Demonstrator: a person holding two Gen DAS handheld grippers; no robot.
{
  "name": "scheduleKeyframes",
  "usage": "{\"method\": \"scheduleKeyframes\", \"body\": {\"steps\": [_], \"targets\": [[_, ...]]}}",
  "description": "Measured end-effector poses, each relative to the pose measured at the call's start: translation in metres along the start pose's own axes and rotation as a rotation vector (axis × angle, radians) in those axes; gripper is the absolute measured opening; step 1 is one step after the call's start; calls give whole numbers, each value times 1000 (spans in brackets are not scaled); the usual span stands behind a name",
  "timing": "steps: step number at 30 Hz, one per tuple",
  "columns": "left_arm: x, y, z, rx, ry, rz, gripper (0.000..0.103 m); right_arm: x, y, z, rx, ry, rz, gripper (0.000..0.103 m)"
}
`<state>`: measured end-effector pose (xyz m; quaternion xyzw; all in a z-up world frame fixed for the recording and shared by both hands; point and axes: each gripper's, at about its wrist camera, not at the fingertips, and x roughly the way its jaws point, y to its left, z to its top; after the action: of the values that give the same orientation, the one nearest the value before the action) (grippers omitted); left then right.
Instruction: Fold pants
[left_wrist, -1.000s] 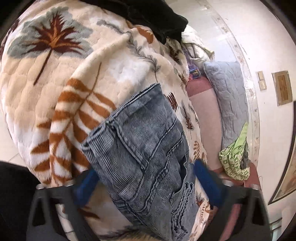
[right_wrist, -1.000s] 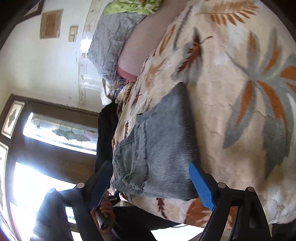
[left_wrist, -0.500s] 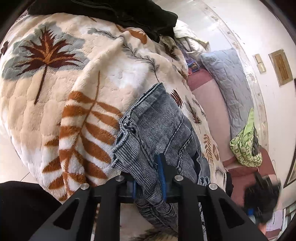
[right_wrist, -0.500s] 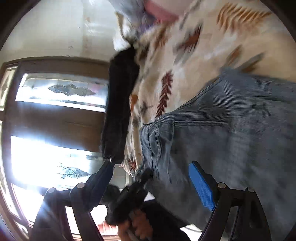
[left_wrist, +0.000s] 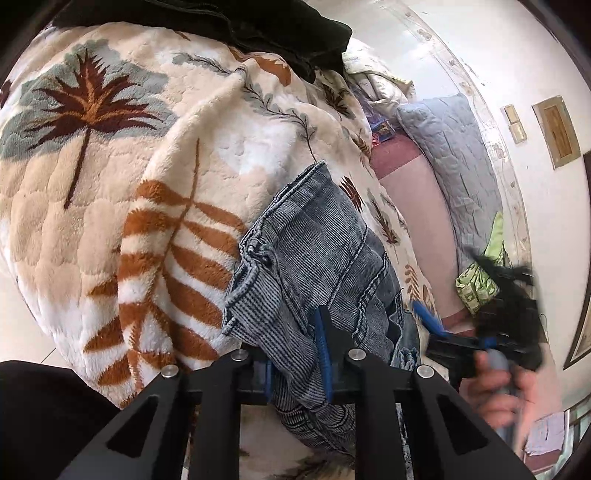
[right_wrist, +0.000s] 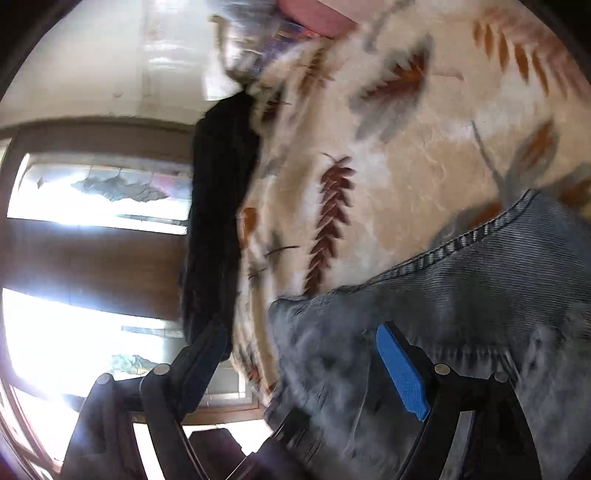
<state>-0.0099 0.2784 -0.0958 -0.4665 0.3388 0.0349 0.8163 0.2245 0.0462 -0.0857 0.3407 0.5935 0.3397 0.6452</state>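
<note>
Pants: we see the grey-blue washed denim pants (left_wrist: 325, 254), folded into a thick bundle, lying on the fluffy cream blanket with rust and grey leaf prints (left_wrist: 122, 192). Their near end hangs over the near edge of the blanket, and the waistband with its dark button faces left in the left wrist view.

Left gripper: our left gripper (left_wrist: 295, 354), black with blue pads, has its jaws pressed close together on a bunched fold of the denim at the near end of the bundle. The cloth fills the narrow gap between the pads.

Right gripper: our right gripper (right_wrist: 303, 365) has its jaws spread wide. In its own blurred view one blue pad lies over the denim and the other finger stands off the edge of the blanket, with the corner of the pants below the gap; the pads do not press on anything. From the left wrist view we see it blurred at the right, held in a hand (left_wrist: 506, 391), with one blue pad near the right side of the pants.

Surroundings: a black folded garment (left_wrist: 258, 26) lies at the far edge of the blanket. To the right sit a pale blue quilted pillow (left_wrist: 454, 162) and a crumpled green patterned cloth (left_wrist: 480, 280) on a pink sheet (left_wrist: 421, 221).
</note>
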Motion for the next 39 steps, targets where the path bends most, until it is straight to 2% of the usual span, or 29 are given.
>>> {"method": "scheduleKeyframes", "body": {"steps": [1, 3, 5, 8, 9, 11, 12, 14, 17, 20, 21, 22, 24, 26, 27, 28, 30, 33, 36, 39], "targets": [[0, 0, 0, 2, -2, 2, 20, 21, -17, -2, 48, 81, -33, 86], [2, 0, 0, 5, -3, 12, 20, 17, -23, -2, 50, 32, -4, 85], [1, 1, -1, 5, -6, 12, 20, 1, -6, -3, 26, 27, 15, 85], [2, -1, -1, 14, -12, 25, 20, -20, 11, 2, -51, -43, -17, 85], [2, -1, -1, 18, -15, 29, 20, -23, 6, 7, -37, -58, -8, 86], [3, -3, -1, 27, -20, 39, 21, -4, -22, 17, 26, -35, -87, 87], [4, -3, -1, 30, -21, 40, 21, -1, -34, 19, 50, -35, -52, 87], [3, -5, -2, 45, -25, 48, 21, -16, -26, 16, 70, -41, -4, 87], [4, -6, -2, 61, -35, 57, 21, -53, -1, -1, -21, -54, 25, 87], [4, -9, -5, 72, -47, 73, 21, -80, -2, -30, -8, -60, 99, 91], [4, -10, -5, 78, -51, 79, 21, -78, -8, -41, 17, -58, 100, 96], [4, -12, -6, 82, -55, 85, 21, -61, -19, -52, 55, -12, 50, 101], [4, -14, -7, 94, -61, 96, 21, -24, -37, -58, 52, 96, -78, 103], [3, -16, -8, 106, -68, 110, 21, -33, -20, -59, 50, 72, -85, 103], [3, -17, -9, 117, -69, 116, 21, -45, -10, -60, 49, 80, 4, 103], [4, -19, -9, 130, -70, 127, 21, -59, -1, -61, 28, 58, 49, 101], [4, -24, -10, 155, -69, 154, 21, -98, 10, -70, -32, -24, 26, 102], [1, -35, -11, 191, -81, 187, 21, -150, 0, -90, -88, -116, 25, 102], [-4, -56, -15, 267, -111, 218, 21, -220, -42, -108, -119, -258, -41, 102], [-9, -82, -20, 351, -141, 253, 20, -262, -85, -121, -90, -357, -80, 102]]}}
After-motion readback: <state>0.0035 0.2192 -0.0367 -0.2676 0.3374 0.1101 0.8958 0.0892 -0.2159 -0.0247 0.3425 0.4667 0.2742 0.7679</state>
